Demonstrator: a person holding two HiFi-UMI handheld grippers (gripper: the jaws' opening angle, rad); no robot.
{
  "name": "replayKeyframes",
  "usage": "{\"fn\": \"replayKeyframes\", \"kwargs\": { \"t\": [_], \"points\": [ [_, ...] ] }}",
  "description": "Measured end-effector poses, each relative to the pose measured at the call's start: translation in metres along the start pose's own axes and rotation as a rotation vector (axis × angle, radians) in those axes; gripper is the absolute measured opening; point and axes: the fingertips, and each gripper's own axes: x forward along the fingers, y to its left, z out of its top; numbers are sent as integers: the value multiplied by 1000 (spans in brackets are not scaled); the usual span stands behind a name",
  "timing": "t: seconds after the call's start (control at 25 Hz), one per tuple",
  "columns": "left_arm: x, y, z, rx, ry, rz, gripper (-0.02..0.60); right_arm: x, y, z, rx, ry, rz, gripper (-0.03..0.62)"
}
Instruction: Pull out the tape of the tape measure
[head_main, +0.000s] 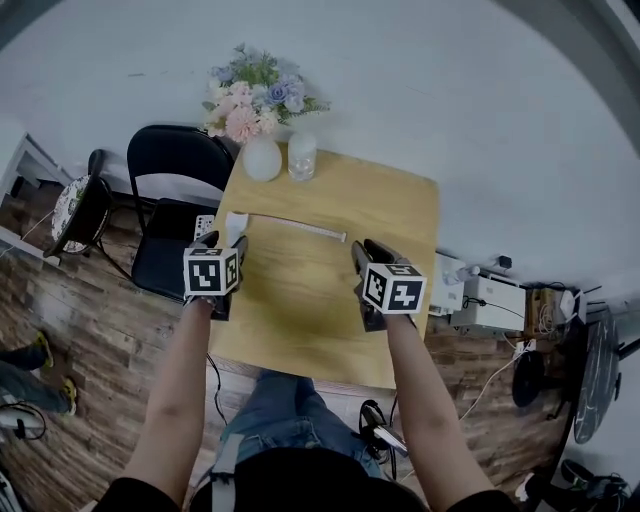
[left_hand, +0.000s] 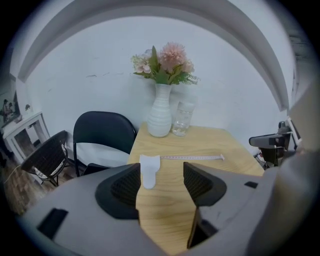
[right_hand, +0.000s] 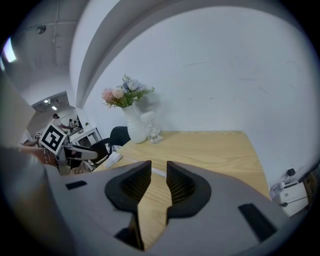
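Left gripper (left_hand: 161, 175) jaws stood wide, right gripper (right_hand: 158, 175) narrow, both empty. Tape (left_hand: 192, 157) lay out unheld. If unlocked, it could've snapped back into case (left_hand: 149, 169).

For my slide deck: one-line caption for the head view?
Above the table, left hand-held gripper and right hand-held gripper hover open; tape measure lies with tape extended.

The vase (head_main: 262, 158) stands at the far left corner of the table (head_main: 400, 200), with a jar (head_main: 302, 155) just right of it. In front of the vase lies the tape measure (head_main: 236, 226), and its tape (head_main: 300, 227) runs from there to the right across the table. Left of the vase, beside the table, stands a chair (head_main: 175, 190), and further left is probably a second chair (head_main: 80, 210).
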Motion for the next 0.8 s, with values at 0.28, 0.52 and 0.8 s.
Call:
{"fn": "replayKeyframes", "kwargs": {
  "t": [0.28, 0.52, 0.8],
  "points": [
    [-41, -7, 35, -1, -95, 13, 264, -35, 15, 37, -20, -72, -1, 103],
    [-74, -8, 65, 11, -188, 21, 264, -60, 26, 63, -42, -139, -3, 103],
    [-114, -16, 114, 62, -318, 8, 264, -91, 37, 99, -74, -245, 3, 103]
  ]
}}
